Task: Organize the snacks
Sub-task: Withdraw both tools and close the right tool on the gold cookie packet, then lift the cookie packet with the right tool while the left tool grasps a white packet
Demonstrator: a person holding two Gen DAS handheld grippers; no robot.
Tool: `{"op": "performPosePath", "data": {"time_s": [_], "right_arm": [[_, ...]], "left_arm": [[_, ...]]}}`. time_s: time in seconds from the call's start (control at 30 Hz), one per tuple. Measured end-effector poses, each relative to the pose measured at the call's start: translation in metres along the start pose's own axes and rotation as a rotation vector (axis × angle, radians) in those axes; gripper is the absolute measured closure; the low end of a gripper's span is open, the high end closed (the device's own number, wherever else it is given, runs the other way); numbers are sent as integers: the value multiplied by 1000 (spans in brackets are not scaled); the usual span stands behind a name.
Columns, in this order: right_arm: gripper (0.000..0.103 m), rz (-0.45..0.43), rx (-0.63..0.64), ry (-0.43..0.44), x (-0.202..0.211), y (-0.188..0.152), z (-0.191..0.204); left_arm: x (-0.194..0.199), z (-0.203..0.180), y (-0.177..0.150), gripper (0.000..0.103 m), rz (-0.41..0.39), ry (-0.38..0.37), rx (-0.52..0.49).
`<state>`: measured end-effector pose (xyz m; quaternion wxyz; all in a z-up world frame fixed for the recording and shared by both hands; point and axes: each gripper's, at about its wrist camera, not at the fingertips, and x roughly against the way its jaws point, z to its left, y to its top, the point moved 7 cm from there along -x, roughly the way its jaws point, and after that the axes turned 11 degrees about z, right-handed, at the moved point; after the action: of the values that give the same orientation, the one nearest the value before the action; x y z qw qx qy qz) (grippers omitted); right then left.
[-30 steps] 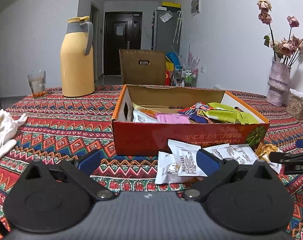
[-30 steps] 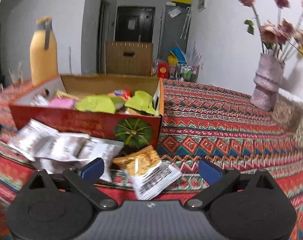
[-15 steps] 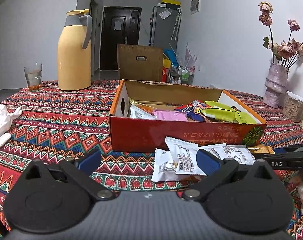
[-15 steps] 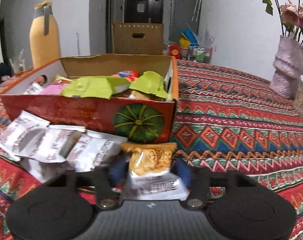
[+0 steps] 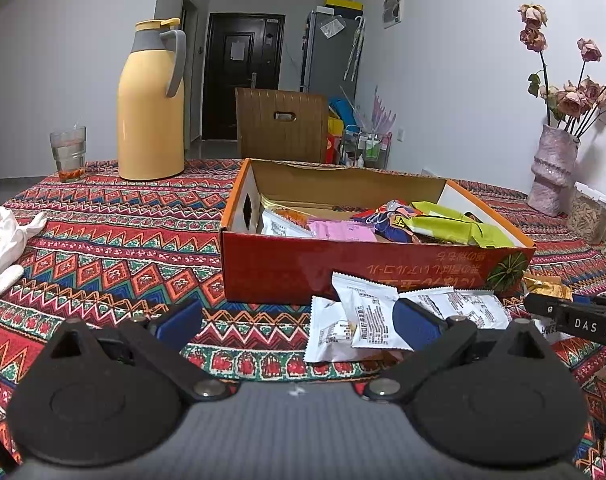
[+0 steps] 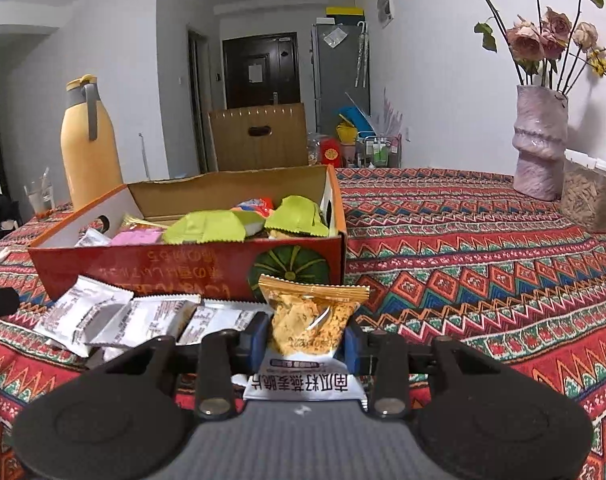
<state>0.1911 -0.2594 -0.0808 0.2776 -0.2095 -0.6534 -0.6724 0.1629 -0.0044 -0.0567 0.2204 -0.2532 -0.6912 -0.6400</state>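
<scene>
A table spread with a red, blue and green zigzag-patterned cloth fills both views, in a white-walled room with a dark door and a grey fridge at the far end. Far off to the left of the left gripper lies a white cloth; beyond it stand a drinking glass and a tall yellow thermos jug. Straight ahead of that gripper sits the red cardboard box, open-topped and holding pink, blue and green packets. Its blue-padded jaws stand wide apart with nothing between them, the right pad just over the white snack packets lying against the box's near wall. Behind the box is a brown chair back.

The right gripper has its jaws closing, the pads pressing both sides of the golden snack packet. That packet is upright between the pads, just in front of the box's pumpkin-printed corner: a gold crimped top, a clear window showing crumbly yellow-brown pieces, and a white lower end with dark printed characters, upside down. Well to the right stand a pink vase of dried roses and a clear container of pale bits.

The packet's bottom edge is hidden behind the gripper body. In the left view the right gripper is cut off by the frame edge.
</scene>
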Motion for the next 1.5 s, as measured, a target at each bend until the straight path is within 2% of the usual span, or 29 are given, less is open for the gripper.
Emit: {"op": "performPosePath", "data": {"time_s": [0.3, 0.5, 0.77, 1.0, 1.27, 1.43, 1.5], "right_arm": [[66, -34, -49, 56, 7, 0, -7], [66, -41, -106, 109, 10, 1, -15], [66, -50, -158, 145, 12, 1, -23], [66, -54, -183, 153, 12, 2, -28], [64, -60, -185, 144, 12, 1, -29], [64, -67, -184, 145, 13, 1, -29], [64, -68, -182, 146, 13, 1, -28]], "left_arm": [[2, -9, 12, 0, 44, 18, 4], [4, -32, 27, 0, 38, 51, -47], [-25, -52, 37, 0, 107, 93, -43], [-45, -52, 31, 0, 139, 102, -19], [-55, -55, 22, 0, 140, 110, -56], [-65, -57, 15, 12, 174, 109, -69], [-68, -58, 12, 21, 183, 107, -76]]}}
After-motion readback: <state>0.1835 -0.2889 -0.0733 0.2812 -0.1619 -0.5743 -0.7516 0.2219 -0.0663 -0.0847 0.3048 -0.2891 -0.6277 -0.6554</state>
